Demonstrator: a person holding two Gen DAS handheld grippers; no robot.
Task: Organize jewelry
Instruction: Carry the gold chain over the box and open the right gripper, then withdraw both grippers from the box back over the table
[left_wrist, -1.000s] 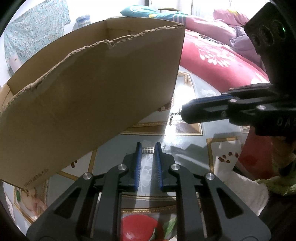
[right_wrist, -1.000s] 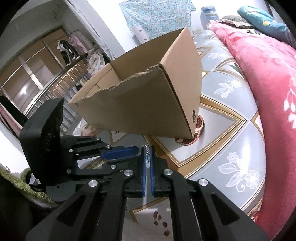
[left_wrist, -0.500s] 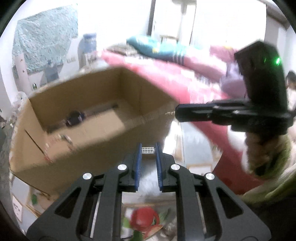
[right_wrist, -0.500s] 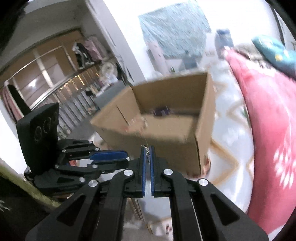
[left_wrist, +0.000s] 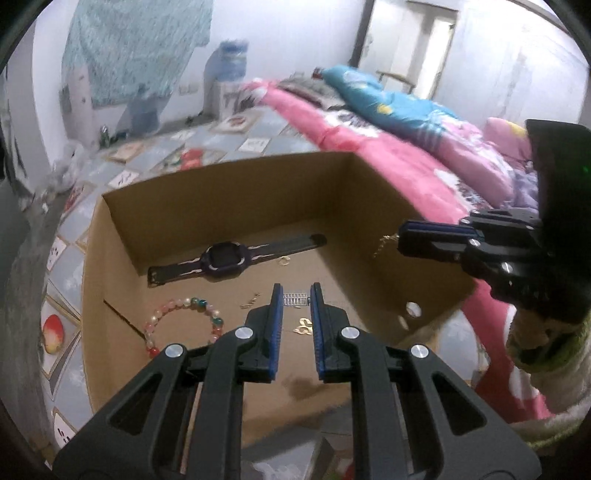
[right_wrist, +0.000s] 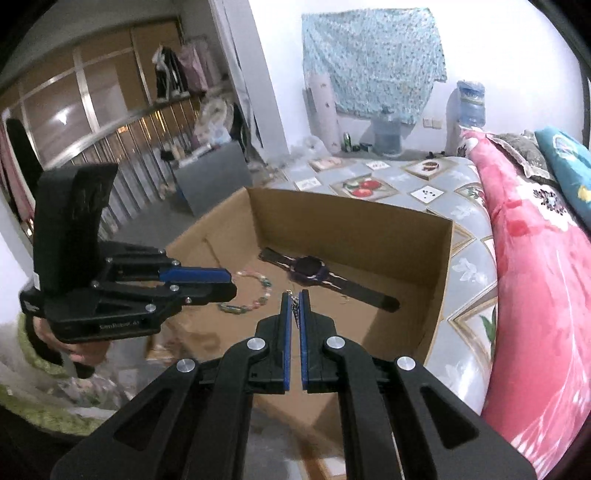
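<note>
An open cardboard box holds a dark watch, a bead bracelet and small gold pieces. My left gripper hovers over the box and is shut on a small silver ladder-like clasp. It also shows in the right wrist view. My right gripper is shut on a thin chain above the box. In the left wrist view the right gripper has the chain dangling by the box's right wall.
The box stands on a patterned floor mat. A pink quilted bed runs along the right. Water jugs and a hanging cloth are at the far wall. A railing is at left.
Both grippers have risen from beside the box's outer wall to above its open top, so the inside shows. Each still holds its piece.
</note>
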